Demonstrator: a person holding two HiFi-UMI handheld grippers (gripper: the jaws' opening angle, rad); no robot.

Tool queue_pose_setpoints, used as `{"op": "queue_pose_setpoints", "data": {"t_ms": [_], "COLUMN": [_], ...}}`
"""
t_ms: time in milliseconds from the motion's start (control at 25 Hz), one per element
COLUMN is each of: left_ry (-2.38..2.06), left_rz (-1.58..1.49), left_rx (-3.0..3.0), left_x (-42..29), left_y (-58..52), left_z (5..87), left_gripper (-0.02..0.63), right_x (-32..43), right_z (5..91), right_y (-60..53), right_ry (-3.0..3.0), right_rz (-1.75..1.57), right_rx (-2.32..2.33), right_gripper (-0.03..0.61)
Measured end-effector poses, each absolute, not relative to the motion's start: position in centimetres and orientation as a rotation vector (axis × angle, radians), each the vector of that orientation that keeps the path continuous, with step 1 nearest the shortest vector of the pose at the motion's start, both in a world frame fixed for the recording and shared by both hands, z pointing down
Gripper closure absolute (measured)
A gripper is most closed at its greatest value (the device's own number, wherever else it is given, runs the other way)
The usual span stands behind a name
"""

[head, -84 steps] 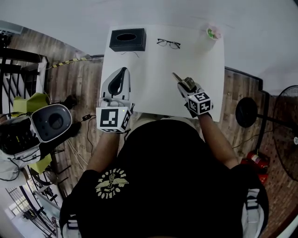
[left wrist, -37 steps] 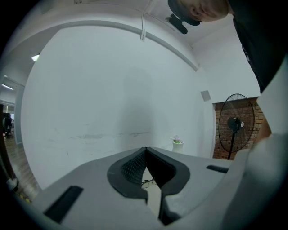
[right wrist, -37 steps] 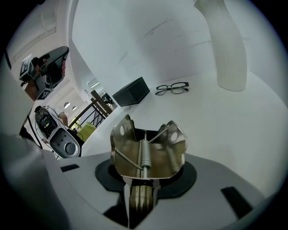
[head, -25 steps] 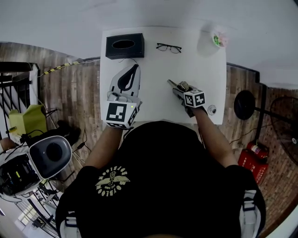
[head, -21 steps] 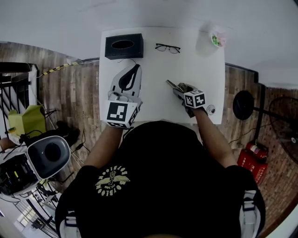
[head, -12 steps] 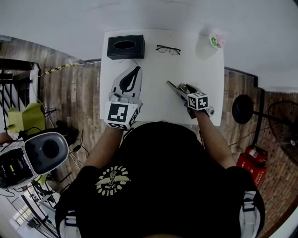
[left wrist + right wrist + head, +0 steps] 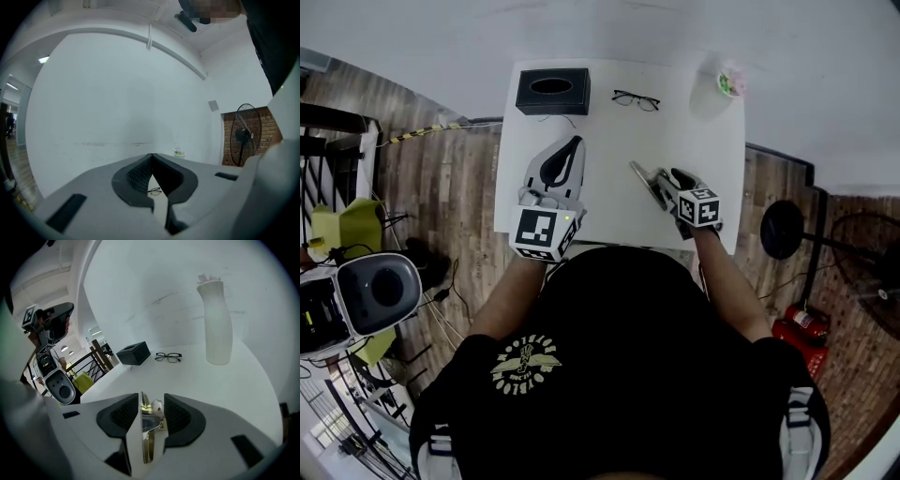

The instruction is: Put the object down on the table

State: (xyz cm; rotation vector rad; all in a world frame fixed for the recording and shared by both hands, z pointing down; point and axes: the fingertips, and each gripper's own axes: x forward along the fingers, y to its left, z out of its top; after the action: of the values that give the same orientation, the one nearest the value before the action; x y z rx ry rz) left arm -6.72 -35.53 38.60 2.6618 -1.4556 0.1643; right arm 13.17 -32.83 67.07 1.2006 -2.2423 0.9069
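Left hand-held gripper (image 7: 152, 157): jaws together, empty. Right hand-held gripper (image 7: 153, 401): jaws closing on a small metal object (image 7: 150, 427), held low over the surface (image 7: 211, 385). Judged light, rigid and slippery; grip its flat sides.

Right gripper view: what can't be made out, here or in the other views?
- Right gripper view: metal object between the closing jaws of the right gripper, mostly covered by them; type unclear.
- Left gripper view: shut left gripper blocks the table; only glasses peek through.
- Head view: vase contents too small.
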Motion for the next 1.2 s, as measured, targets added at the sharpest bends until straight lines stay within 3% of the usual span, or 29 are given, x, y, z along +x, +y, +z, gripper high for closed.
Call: {"op": "queue_pose_setpoints", "data": {"t_ms": [80,200,240,1200], "left_ry": [-1.465,-1.475,-1.478,-1.530], "left_rz": [0.157,0.145,0.136,0.061], "left_rx": [2.657,2.649,2.643,2.630], "left_x": [-6.5,-6.1,-6.1,-4.0], "left_y": [-34.9,-34.0,-33.7,-29.6], "left_z": [38.6,38.5,38.4,36.9], "left_gripper": [0.606,0.606,0.606,0.606], "right_x": [13.2,13.5,13.5,11.7], "right_z": [66.0,64.2,63.7,49.1], "right_y": [-32.7,-32.4,-32.2,-29.2], "right_ry": [-2.269,-2.294,-2.300,-2.569], "right_rz": [0.856,0.783,0.764,0.524], "right_rx": [1.215,1.252,1.254,1.227], "right_gripper": [0.446,0.567,0.577,0.577]}}
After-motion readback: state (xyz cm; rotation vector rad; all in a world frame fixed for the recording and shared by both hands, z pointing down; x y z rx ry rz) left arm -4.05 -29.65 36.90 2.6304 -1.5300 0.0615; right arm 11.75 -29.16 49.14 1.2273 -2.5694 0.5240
